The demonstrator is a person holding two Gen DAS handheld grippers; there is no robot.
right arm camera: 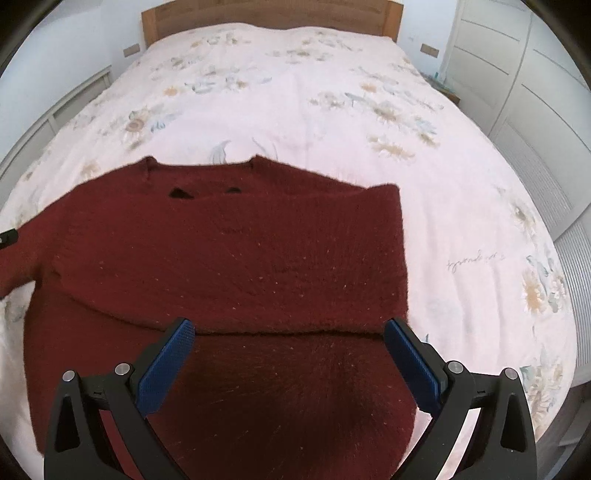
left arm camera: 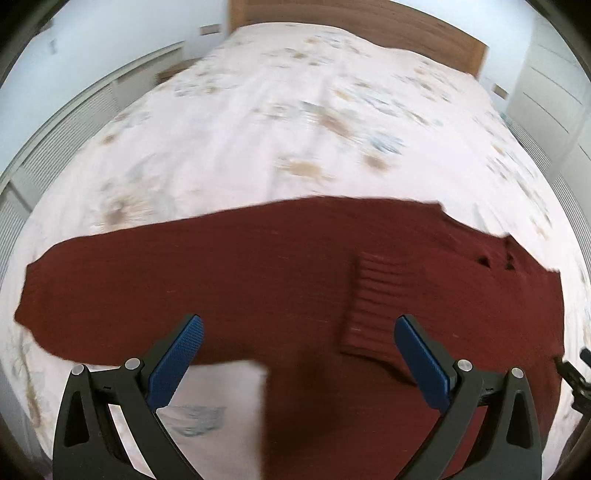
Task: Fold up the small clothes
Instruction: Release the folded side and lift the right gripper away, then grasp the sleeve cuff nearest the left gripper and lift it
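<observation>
A dark red knitted sweater point(right arm camera: 229, 258) lies flat on the bed, neckline away from me. Its right sleeve is folded in across the chest, the fold edge running across just beyond my right gripper point(right arm camera: 288, 334). The right gripper is open and empty, hovering over the sweater's lower body. In the left wrist view the sweater point(left arm camera: 221, 273) stretches across the frame, its left sleeve reaching out to the left and the ribbed cuff point(left arm camera: 373, 306) of the folded sleeve lying on the body. My left gripper point(left arm camera: 298, 332) is open and empty above the sweater's lower left edge.
The bed has a pale pink floral cover point(right arm camera: 332, 122) and a wooden headboard point(right arm camera: 266, 14). White louvred cupboards point(right arm camera: 546, 122) stand on the right and a low white unit point(left arm camera: 74, 122) on the left. The other gripper's tip point(left arm camera: 576, 376) shows at the right edge.
</observation>
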